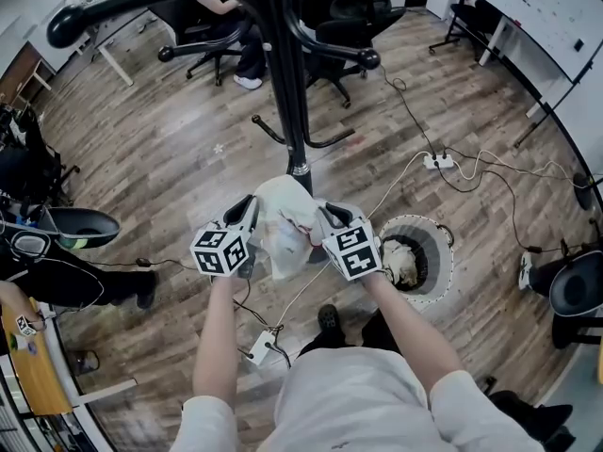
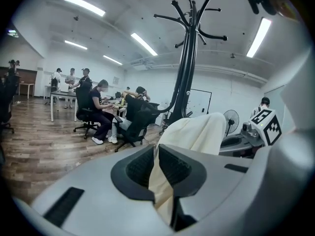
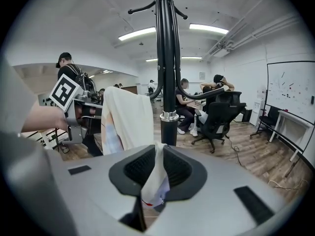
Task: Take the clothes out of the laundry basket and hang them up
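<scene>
Both tongs are pinching the garment (image 1: 283, 222). The L gripper (image 1: 247, 205) is pressing its jaws together on a cream fold at one side. The R gripper (image 1: 325, 213) is nipping a thinner bit of cloth w/ a red mark at the other side. The garment is hanging in the air between the two, in front of the person, just short of the rack (image 1: 287, 83) pole and well apart from the basket (image 1: 445, 252), which is sitting on the floor to the right w/ more clothes (image 1: 400, 264) in it.

Step in hand, as I'm reading it: getting the piece up onto a rack arm.

- Both pinches are looking small, esp. the R one, so keeping them firm while lifting is mattering most.
- Spreading the grippers apart would be tightening the top edge so it clears an arm instead of bunching.
- The hooks are sitting high, so lifting above an arm, draping over it, then letting go one side at a time is probably safest.

Orientation: the held edge is running side to side between the grippers, facing the pole. The long axis is hanging roughly vertical, free end pointing at the floor. It's too bunched to tell neck from hem.
</scene>
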`<state>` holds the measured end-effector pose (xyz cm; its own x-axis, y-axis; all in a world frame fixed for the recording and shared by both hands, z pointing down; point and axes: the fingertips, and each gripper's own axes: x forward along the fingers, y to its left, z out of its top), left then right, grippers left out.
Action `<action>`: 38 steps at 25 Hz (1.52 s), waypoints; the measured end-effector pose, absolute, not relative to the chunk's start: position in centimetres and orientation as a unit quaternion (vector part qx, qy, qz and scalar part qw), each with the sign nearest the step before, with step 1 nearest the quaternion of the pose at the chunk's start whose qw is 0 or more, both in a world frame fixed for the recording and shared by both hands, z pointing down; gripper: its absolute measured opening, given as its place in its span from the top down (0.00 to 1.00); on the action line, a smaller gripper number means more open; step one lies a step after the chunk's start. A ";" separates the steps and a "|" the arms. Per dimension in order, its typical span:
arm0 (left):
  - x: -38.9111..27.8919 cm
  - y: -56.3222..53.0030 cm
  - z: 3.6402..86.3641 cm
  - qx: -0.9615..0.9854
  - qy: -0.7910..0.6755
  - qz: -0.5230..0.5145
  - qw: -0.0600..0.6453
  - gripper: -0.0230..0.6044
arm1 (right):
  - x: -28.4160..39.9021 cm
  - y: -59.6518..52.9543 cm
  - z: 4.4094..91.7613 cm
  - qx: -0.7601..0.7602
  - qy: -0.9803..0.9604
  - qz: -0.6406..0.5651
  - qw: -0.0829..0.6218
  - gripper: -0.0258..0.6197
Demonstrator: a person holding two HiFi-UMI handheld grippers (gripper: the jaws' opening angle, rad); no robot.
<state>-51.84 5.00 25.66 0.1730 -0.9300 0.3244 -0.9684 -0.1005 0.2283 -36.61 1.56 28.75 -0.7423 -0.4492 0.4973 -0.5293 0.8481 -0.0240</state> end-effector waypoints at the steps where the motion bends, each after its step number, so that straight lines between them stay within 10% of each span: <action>1: -51.8 5.2 25.6 0.740 -0.641 0.040 0.201 0.92 | -36.6 1.5 28.8 0.263 -0.929 0.084 0.244 0.86; 10: -52.7 6.0 24.5 0.739 -0.643 -0.008 0.200 0.74 | -35.7 1.2 28.7 0.270 -0.929 0.102 0.233 0.77; 38: -48.5 7.6 12.9 0.776 -0.627 -0.031 0.061 0.75 | -29.7 0.2 24.4 0.320 -0.925 0.110 0.171 0.79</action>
